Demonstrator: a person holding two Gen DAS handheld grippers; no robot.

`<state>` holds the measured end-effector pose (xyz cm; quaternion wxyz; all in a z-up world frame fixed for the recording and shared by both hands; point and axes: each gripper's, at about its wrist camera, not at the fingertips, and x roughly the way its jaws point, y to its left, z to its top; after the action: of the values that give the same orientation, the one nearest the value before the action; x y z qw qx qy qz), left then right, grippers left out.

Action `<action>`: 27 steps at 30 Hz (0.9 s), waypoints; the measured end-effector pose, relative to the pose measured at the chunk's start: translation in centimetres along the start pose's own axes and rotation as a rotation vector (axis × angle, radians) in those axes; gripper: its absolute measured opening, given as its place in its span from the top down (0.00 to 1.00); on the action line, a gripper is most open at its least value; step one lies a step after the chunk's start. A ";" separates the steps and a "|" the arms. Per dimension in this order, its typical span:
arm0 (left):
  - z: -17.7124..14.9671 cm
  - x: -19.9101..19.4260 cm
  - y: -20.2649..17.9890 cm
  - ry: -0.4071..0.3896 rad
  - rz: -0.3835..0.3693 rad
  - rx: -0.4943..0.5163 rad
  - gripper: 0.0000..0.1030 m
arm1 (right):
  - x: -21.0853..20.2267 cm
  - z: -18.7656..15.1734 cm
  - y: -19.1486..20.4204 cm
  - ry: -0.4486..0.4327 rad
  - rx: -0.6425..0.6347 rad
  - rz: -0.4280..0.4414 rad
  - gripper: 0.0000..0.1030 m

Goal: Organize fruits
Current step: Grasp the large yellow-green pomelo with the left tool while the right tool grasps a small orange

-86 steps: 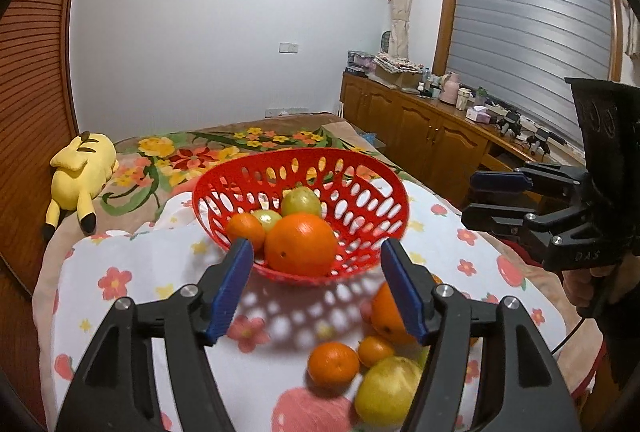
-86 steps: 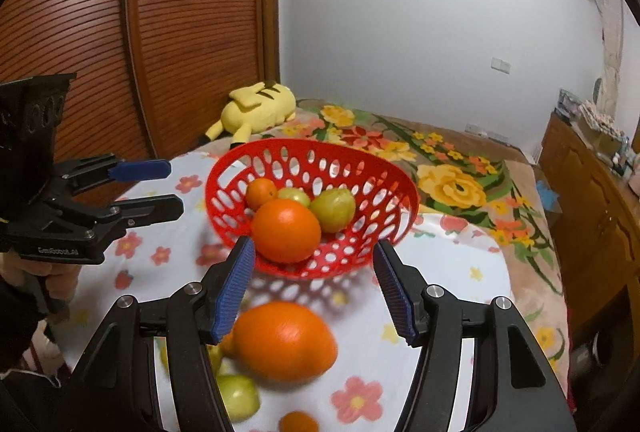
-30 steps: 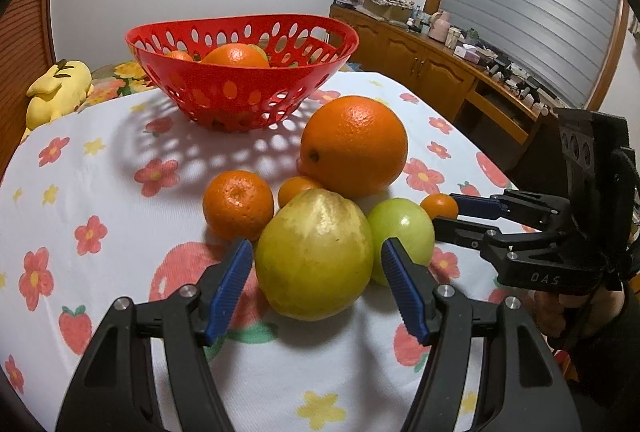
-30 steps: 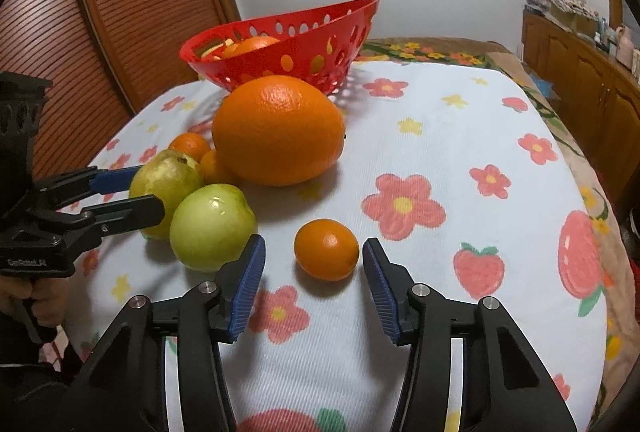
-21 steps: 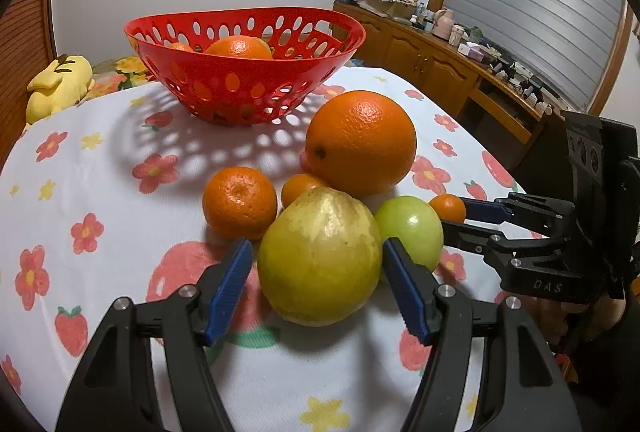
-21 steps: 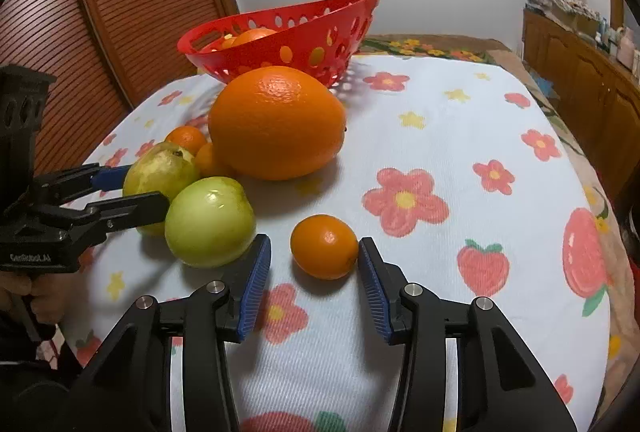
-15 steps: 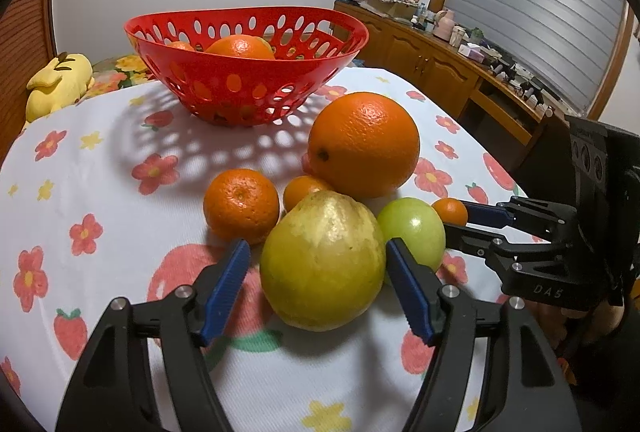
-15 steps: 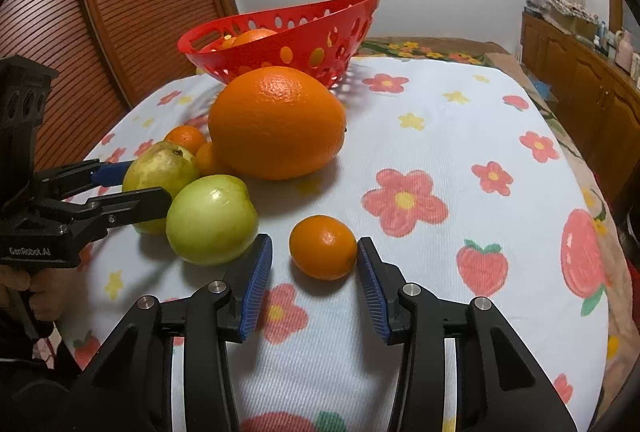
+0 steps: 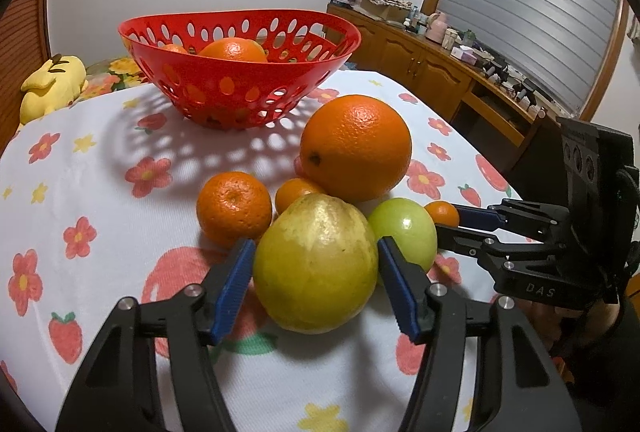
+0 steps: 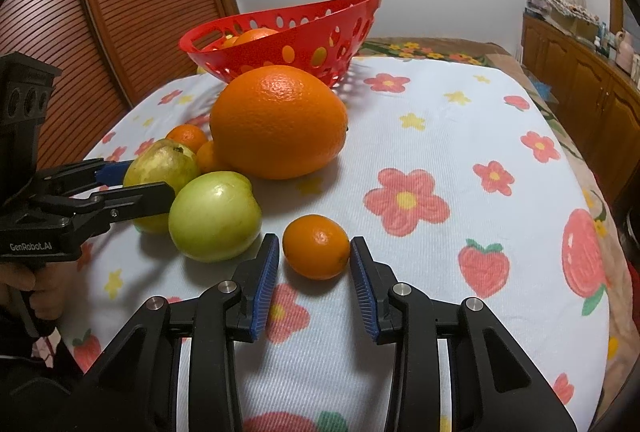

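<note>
Here the open left hand-held gripper [image 9: 316, 272] straddles the yellow pear [image 9: 316, 264]; the open right hand-held gripper [image 10: 314, 264] brackets the small tangerine [image 10: 316, 246].

Home bedroom — plush toy [image 9: 52, 84] on floral bedspread [image 10: 420, 50], wooden cabinets [image 9: 432, 72], slatted wardrobe door [image 10: 120, 12]

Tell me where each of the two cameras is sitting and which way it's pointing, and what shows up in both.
Left wrist: sits behind the left gripper, low over the table, facing the yellow-green fruit between its fingers and the red basket beyond; the right gripper and hand show at right.
Right wrist: sits behind the right gripper, facing the small orange between its fingers; the left gripper shows at left.
Shared: the basket, big orange, green apple, floral tablecloth.
</note>
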<state>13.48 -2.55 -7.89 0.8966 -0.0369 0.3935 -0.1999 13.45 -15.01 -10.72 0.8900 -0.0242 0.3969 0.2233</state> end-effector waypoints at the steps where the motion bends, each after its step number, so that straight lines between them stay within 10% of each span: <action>1: 0.0 0.0 -0.1 0.000 0.001 0.001 0.41 | 0.0 0.0 0.0 0.001 0.001 0.000 0.65; 27: -1.6 -1.7 0.8 -0.008 0.010 -0.026 0.41 | 0.1 -0.1 -0.1 0.003 0.006 0.004 0.65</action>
<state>11.55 -0.97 -7.97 0.8986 -0.0475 0.3927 -0.1901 13.48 -15.12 -10.90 0.8890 -0.0211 0.3988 0.2241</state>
